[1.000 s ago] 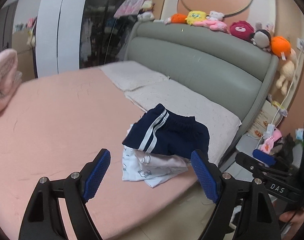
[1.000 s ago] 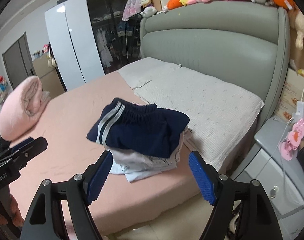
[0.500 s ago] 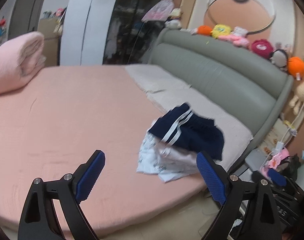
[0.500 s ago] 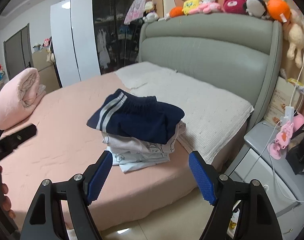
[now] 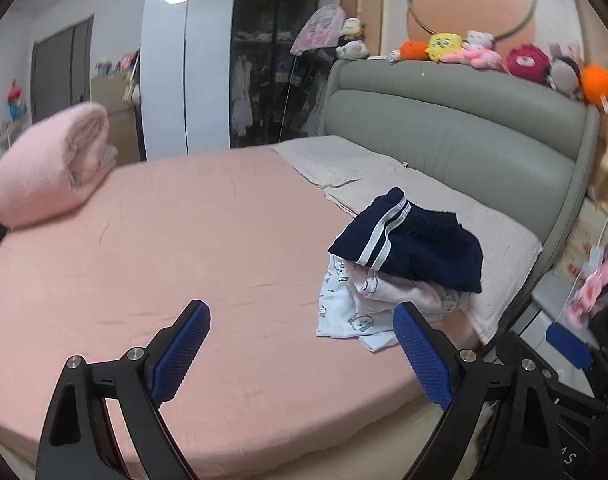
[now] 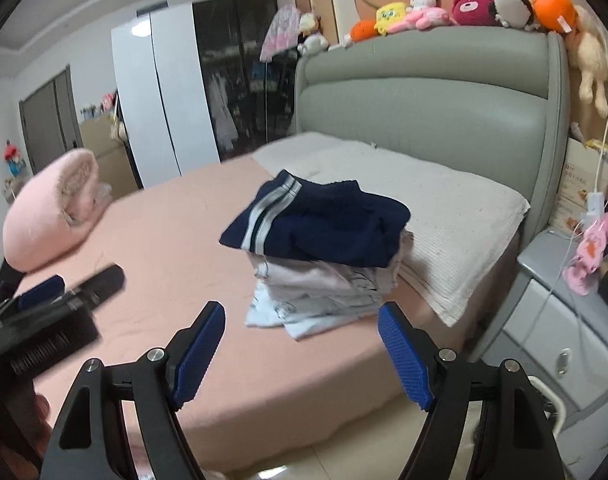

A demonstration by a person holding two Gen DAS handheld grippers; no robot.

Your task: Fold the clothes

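A stack of folded clothes lies at the near right corner of the pink bed (image 5: 164, 248). Navy shorts with white stripes (image 5: 412, 240) (image 6: 320, 224) lie on top of pale printed garments (image 5: 352, 304) (image 6: 320, 292). My left gripper (image 5: 300, 352) is open and empty, held back from the bed's edge, left of the stack. My right gripper (image 6: 300, 352) is open and empty, in front of the stack and apart from it. The left gripper's tip (image 6: 64, 296) shows at the left of the right wrist view.
A rolled pink blanket (image 5: 52, 168) (image 6: 52, 208) lies at the bed's far left. A grey headboard (image 6: 432, 104) carries plush toys (image 6: 468, 6). A grey nightstand (image 6: 560, 292) stands right of the bed. Wardrobes (image 5: 208, 64) stand behind.
Both grippers have pulled back and away from the stack, still open. The left view has swung left, so the stack sits further right in it.
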